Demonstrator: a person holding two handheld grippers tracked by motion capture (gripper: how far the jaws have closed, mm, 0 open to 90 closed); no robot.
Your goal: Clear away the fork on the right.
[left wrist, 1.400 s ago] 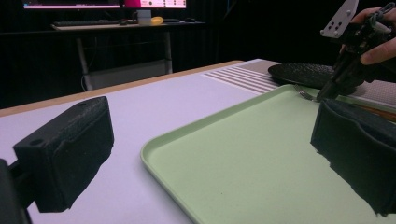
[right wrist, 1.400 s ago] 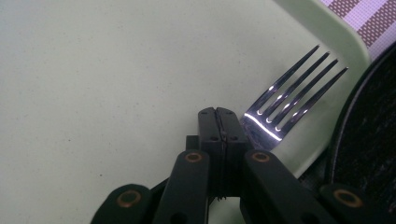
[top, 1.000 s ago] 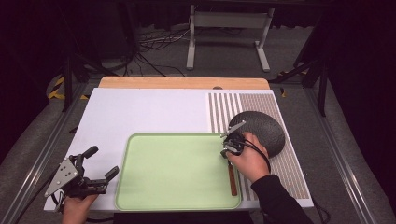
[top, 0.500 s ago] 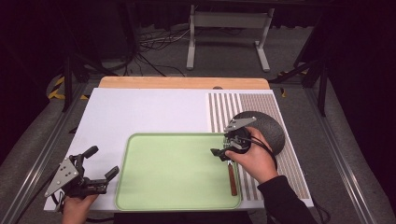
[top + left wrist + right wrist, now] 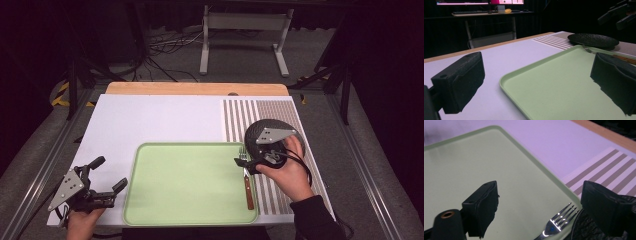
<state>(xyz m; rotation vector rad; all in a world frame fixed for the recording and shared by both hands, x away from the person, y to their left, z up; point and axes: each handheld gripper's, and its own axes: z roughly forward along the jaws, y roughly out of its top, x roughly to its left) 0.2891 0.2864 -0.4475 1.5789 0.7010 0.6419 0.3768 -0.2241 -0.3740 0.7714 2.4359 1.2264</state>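
White board covers most of the table [image 5: 160, 120], with a wooden strip along its far edge and a striped placemat [image 5: 280, 115] laid at the right; beyond it we see dark floor, loose cables and a grey metal stand. We note a pale green tray [image 5: 185, 185] at the near centre of the board, its bed bare. A fork [image 5: 246, 175] with a wooden handle lies along the tray's right rim, tines pointing away from the person. A black round plate [image 5: 267, 131] rests on the placemat just beyond and right of the fork.

The right gripper [image 5: 246, 163] is held above the fork's upper part, between the tray rim and the plate. In the right gripper view its jaws stand wide apart, with the fork's tines [image 5: 560, 218] below and between them; we see nothing gripped.

The left gripper [image 5: 109, 176] sits at the near left of the board, just beside the tray's left edge. In the left gripper view its jaws are spread, one over the white board and one over the tray [image 5: 564, 87], holding nothing.
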